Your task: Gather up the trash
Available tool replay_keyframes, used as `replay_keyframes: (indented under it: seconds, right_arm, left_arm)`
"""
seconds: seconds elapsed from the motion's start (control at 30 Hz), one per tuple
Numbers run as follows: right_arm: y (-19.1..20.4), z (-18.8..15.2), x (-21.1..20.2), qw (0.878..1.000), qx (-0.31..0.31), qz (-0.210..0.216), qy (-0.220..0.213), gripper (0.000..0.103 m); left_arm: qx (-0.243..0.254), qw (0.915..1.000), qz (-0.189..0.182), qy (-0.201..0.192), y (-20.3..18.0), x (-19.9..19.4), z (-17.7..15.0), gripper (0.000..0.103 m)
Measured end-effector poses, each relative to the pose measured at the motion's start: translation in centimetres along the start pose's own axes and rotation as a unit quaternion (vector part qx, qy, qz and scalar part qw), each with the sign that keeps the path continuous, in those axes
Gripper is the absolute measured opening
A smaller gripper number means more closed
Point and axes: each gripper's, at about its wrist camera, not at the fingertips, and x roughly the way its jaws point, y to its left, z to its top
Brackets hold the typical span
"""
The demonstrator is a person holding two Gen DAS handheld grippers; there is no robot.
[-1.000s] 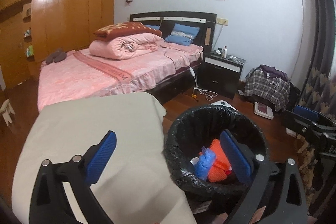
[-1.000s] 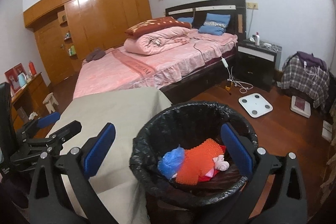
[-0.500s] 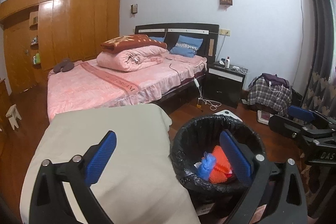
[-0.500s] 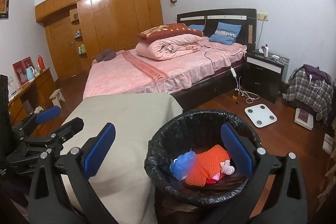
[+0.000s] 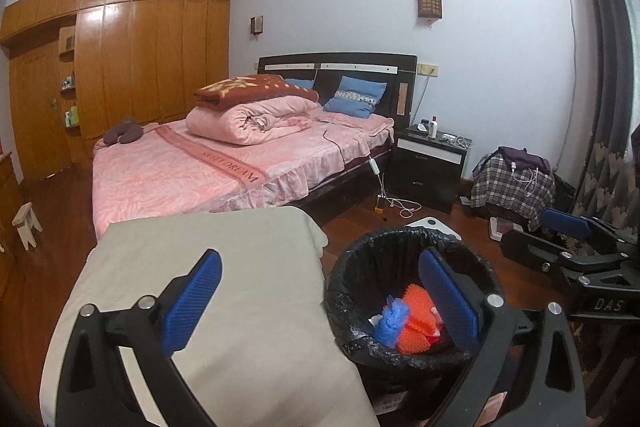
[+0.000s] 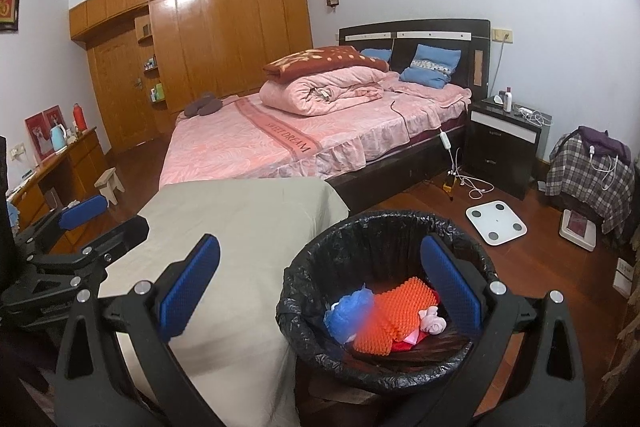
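A bin lined with a black bag stands on the floor beside a beige-covered table. Inside lie an orange textured piece, a blue crumpled bag and a small pink wad. My left gripper is open and empty, above the table edge and bin. My right gripper is open and empty, likewise above them. Each gripper shows in the other's view: the right one, the left one.
A pink bed stands behind the table. A black nightstand, a white scale and cables lie on the wooden floor at right. A plaid-covered pile sits far right. A wooden desk and stool stand left.
Both grippers have pulled back and up from the bin, so the bin looks smaller and lower. The jaws stayed open and empty. The trash in the bin has not moved.
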Motion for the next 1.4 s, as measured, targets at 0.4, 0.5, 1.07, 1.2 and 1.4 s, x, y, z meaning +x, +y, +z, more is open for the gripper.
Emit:
replay_keyframes:
  seconds: [0.4,0.5,1.07,1.2,1.4]
  right_arm:
    - [0.02,0.02,-0.02,1.000,-0.001,0.000,0.000,0.098]
    - [0.06,0.02,-0.04,1.000,-0.001,0.000,0.000,0.098]
    - [0.16,0.01,-0.02,1.000,-0.002,0.000,0.000,0.098]
    - [0.14,0.02,-0.01,1.000,-0.001,0.000,0.000,0.098]
    - [0.18,0.08,0.00,1.000,-0.001,0.000,0.000,0.098]
  left_arm:
    - [-0.003,1.0000,0.000,0.001,0.34,-0.05,0.17,0.097]
    - [-0.003,1.0000,0.000,0.001,0.42,-0.05,0.18,0.097]
    - [-0.004,1.0000,0.000,0.001,0.62,0.00,0.11,0.097]
    - [-0.004,1.0000,0.000,0.001,0.67,0.00,0.13,0.097]
    - [-0.004,1.0000,0.000,0.001,0.68,0.01,0.13,0.097]
